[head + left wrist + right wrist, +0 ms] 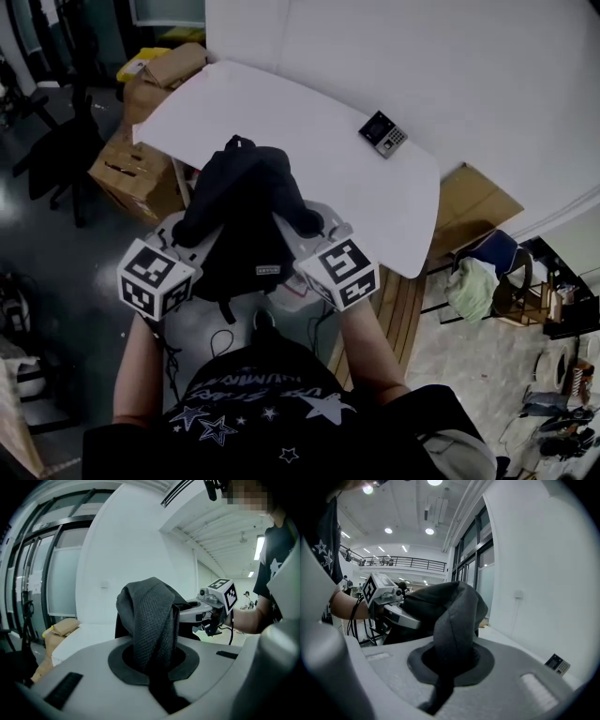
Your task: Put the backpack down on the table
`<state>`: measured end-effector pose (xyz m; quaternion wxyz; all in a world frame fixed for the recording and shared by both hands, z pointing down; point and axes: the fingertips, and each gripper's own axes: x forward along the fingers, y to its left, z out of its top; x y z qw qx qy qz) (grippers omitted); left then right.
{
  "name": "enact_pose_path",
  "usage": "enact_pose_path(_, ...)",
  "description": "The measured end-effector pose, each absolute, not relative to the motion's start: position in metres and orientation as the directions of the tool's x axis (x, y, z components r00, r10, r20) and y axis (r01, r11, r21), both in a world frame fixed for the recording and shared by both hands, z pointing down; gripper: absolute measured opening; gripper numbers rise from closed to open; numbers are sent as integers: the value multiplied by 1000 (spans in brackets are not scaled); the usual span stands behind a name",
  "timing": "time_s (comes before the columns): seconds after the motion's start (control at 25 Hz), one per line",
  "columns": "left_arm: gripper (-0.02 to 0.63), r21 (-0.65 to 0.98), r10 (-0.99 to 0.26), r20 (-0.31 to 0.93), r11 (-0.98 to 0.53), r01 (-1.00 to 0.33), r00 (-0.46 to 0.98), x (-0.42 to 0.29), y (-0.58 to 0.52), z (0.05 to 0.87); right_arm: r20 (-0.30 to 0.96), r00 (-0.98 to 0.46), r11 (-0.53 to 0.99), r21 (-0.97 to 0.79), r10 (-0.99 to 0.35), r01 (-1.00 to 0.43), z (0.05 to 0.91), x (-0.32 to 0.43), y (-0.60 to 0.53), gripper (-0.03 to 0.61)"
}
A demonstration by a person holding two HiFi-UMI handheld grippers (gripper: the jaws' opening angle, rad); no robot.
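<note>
My left tool (190,239) is clamped on a mesh strap (152,620) of the black backpack (246,216). My right tool (316,228) is clamped on a smooth strap (457,620) of it. The backpack hangs between both tools, at the near edge of the white bench (309,141). A small device (382,133) lies on the far right of the bench, well apart.
</note>
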<state>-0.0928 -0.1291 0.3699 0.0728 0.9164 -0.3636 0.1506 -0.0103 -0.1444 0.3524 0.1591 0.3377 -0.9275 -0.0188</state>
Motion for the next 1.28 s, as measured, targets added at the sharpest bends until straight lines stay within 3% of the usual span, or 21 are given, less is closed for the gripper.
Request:
enact_pose_path(0.6, 41, -54, -683, 301, -709, -703, 665, -38, -237, 331, 205, -740, 767, 211, -640, -605, 311, 43, -252, 5)
enact_pose_path(1.28, 41, -60, -495, 294, -863, -502, 817, -22, -364, 336, 213, -577, 613, 201, -789, -764, 312, 60, -360, 5)
